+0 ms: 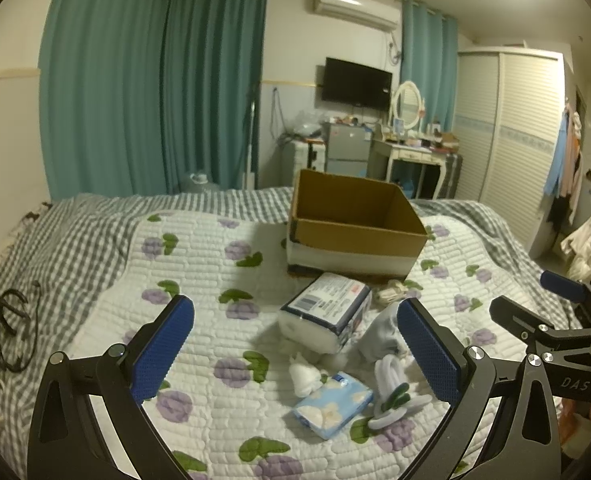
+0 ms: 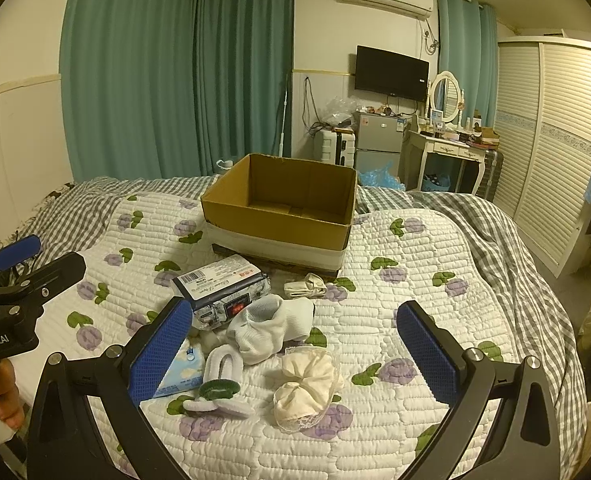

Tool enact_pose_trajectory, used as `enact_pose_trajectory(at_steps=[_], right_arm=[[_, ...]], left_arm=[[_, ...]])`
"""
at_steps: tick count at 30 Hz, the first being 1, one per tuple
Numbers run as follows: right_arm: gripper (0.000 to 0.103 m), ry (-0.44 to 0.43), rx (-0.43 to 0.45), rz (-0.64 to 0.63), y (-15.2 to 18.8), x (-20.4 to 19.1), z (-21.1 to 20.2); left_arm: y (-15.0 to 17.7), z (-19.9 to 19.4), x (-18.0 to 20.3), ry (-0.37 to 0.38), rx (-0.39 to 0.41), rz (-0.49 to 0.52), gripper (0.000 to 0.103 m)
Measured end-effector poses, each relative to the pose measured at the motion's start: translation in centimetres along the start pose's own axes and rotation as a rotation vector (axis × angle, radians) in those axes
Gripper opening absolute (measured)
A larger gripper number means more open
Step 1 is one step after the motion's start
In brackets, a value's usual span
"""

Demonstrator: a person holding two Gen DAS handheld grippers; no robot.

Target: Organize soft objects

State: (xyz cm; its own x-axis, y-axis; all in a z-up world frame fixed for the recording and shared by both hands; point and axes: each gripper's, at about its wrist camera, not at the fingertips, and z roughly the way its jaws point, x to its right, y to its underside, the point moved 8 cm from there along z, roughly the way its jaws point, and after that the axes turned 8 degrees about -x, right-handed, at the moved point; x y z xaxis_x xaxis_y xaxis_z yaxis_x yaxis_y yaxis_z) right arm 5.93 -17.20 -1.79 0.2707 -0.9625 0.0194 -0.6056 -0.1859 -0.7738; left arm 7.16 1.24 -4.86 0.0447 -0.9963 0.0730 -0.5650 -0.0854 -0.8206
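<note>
Soft objects scattered on a quilted bedspread (image 2: 435, 264) printed with purple flowers, clustered just in front of an open cardboard box (image 2: 283, 216). Box empty as far as visible, flaps open upward, likely set close so items can be dropped in with a short reach. Nothing yet inside, so sorting judged barely begun.

Among the pile: a wrapped tissue pack (image 2: 221, 286) with a barcode label, nearest the box; a white sock (image 2: 271, 326) touching it; a cream scrunchie (image 2: 307, 384) with lace trim; a white hair tie (image 2: 223, 364) beside a green hair band (image 2: 217, 390); a small blue floral tissue packet (image 1: 333, 402); a beige bundle (image 2: 305, 284) near the box base.

Left gripper (image 1: 295, 344) hovering above the spread, blue-padded jaws wide apart, holding nothing, framing the tissue pack and packet. Right gripper (image 2: 295, 344) likewise spread wide and empty, framing the sock and scrunchie. Both poised low and level, probably choosing a first item.

Right wrist view: full sight of the scrunchie, absent from the left view, and the box floor. Left wrist view: the floral packet whole, half hidden behind a finger in the other view, plus a small white wad (image 1: 305, 376) and a black cable (image 1: 7, 332) on the grey checked blanket (image 1: 55, 240) far left.
</note>
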Motion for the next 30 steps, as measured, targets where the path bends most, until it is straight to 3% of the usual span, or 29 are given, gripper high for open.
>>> enact_pose_trajectory(at_steps=[20, 25, 30], right_arm=[[0.103, -0.034, 0.002, -0.011, -0.3, -0.6, -1.0], [0.103, -0.023, -0.057, 0.010, 0.2, 0.1, 0.1], [0.097, -0.027, -0.184, 0.070, 2.9, 1.5, 4.4]], left_arm=[[0.9, -1.3, -0.6, -0.009, -0.012, -0.011, 0.103], [0.9, -0.8, -0.3, -0.006, -0.042, -0.019, 0.103], [2.7, 2.0, -0.6, -0.005, -0.139, -0.052, 0.103]])
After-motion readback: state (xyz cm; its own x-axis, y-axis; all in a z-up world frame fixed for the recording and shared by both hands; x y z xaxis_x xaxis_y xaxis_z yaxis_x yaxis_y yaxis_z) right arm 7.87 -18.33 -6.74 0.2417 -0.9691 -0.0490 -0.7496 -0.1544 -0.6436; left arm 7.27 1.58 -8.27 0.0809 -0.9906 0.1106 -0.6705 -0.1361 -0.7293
